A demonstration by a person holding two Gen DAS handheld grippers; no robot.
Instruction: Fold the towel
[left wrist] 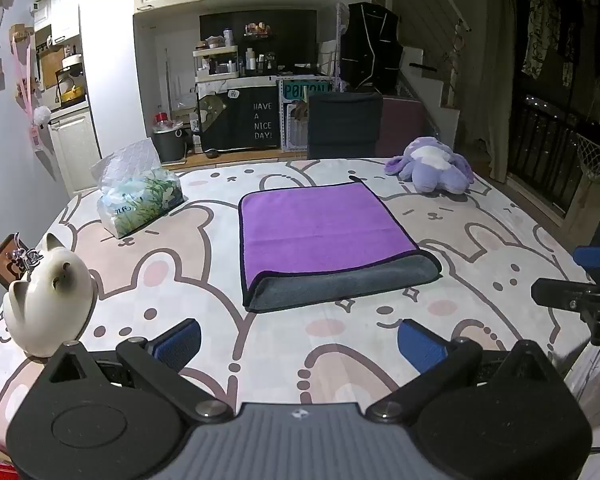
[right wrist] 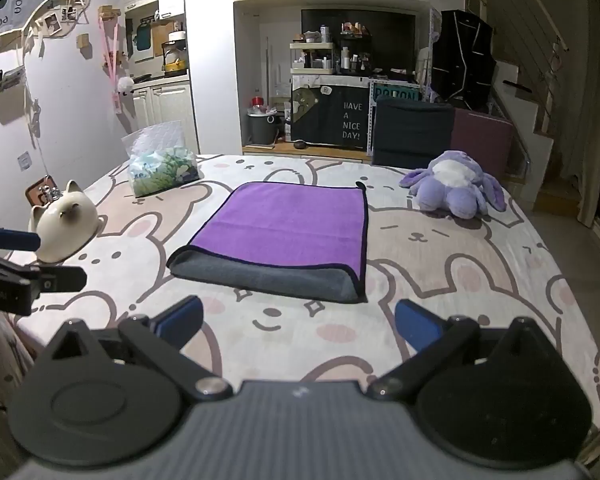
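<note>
A purple towel (left wrist: 324, 228) with a grey underside and dark trim lies folded on the bunny-print table cover (left wrist: 180, 272). Its grey fold faces me along the near edge. It also shows in the right wrist view (right wrist: 288, 228). My left gripper (left wrist: 300, 342) is open and empty, held back from the towel's near edge. My right gripper (right wrist: 298, 322) is open and empty, also short of the towel. Each gripper shows at the edge of the other's view: the right one (left wrist: 580, 292) and the left one (right wrist: 24, 264).
A white cat-shaped ceramic (left wrist: 48, 300) stands at the near left. A tissue pack (left wrist: 140, 196) sits at the far left. A purple plush toy (left wrist: 432, 164) lies at the far right. A dark chair (left wrist: 344, 126) stands behind the table.
</note>
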